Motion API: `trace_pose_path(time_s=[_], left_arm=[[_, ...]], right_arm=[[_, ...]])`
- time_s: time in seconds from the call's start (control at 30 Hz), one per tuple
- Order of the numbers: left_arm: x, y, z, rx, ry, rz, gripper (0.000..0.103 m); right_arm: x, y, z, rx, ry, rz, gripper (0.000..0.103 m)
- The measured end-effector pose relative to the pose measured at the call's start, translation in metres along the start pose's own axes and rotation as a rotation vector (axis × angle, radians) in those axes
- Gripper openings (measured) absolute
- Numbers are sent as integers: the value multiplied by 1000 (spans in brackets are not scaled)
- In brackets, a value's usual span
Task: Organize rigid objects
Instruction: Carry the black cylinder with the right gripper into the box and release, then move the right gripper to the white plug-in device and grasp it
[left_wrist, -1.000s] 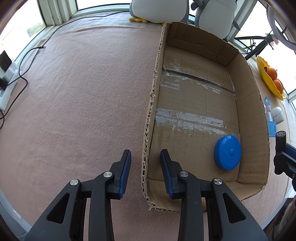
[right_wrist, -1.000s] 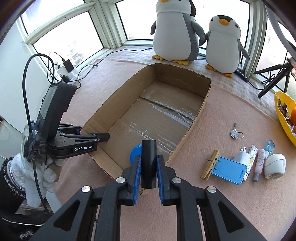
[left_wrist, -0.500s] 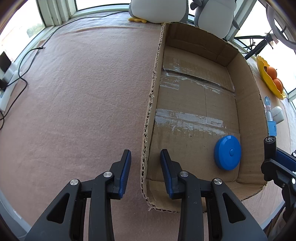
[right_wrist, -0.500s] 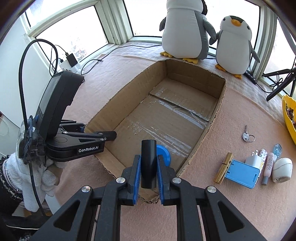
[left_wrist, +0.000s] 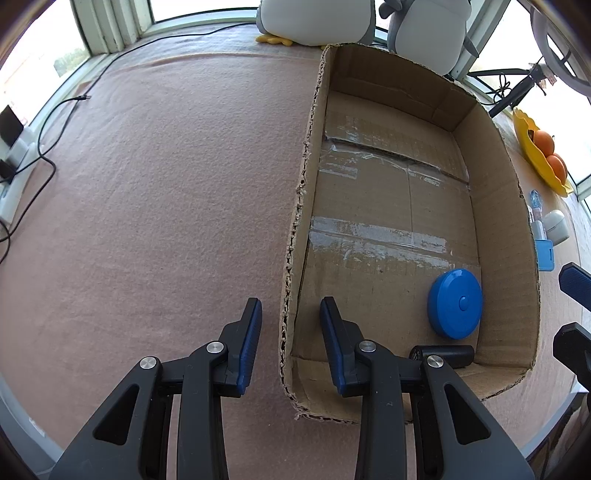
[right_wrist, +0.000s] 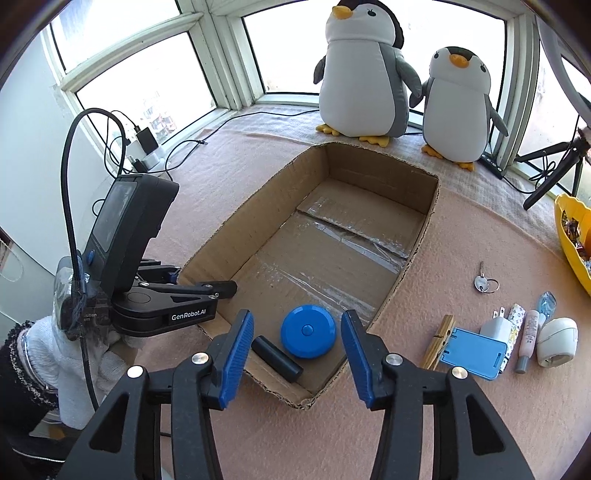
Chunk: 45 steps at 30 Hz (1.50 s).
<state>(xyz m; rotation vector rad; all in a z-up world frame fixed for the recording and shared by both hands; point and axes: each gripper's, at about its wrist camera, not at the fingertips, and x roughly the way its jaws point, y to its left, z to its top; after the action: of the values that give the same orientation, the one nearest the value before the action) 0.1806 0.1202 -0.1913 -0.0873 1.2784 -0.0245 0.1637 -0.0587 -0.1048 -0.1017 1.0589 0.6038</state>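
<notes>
Cylinder (right_wrist: 277, 355) lies in box (right_wrist: 413, 251) below right claw (right_wrist: 297, 345) — spread; left claw (left_wrist: 290, 321) spread astride box wall.

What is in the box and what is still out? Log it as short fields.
box: cardboard box, open top
in box: blue round case, black cylinder lying beside it
left hand-held gripper: open, straddling box wall
right hand-held gripper: open, empty
still out: clothespin, blue card holder, key
</notes>
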Motion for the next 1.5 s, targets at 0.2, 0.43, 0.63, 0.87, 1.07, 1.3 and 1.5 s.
trace_pose_path(time_s=[0.2, 0.43, 0.63, 0.87, 1.07, 1.3, 1.5], left_arm=[[0, 0, 0, 3, 1, 3, 32], [1, 0, 0, 4, 1, 4, 32], [1, 1, 0, 2, 2, 4, 32], [1, 0, 1, 2, 2, 4, 32], [1, 0, 1, 2, 2, 4, 32], [2, 2, 1, -1, 2, 2, 32], [2, 1, 1, 0, 3, 3, 32]], right_arm=[[-15, -21, -4, 49, -18, -28, 45], [-36, -72, -12, 154, -40, -96, 45], [-50, -123, -23, 239, -47, -177, 45], [-62, -183, -36, 350, -60, -256, 45], [-66, -227, -34, 446, -78, -278, 45], [-56, -258, -22, 477, -60, -296, 29], [-40, -272, -14, 484, -34, -293, 21]])
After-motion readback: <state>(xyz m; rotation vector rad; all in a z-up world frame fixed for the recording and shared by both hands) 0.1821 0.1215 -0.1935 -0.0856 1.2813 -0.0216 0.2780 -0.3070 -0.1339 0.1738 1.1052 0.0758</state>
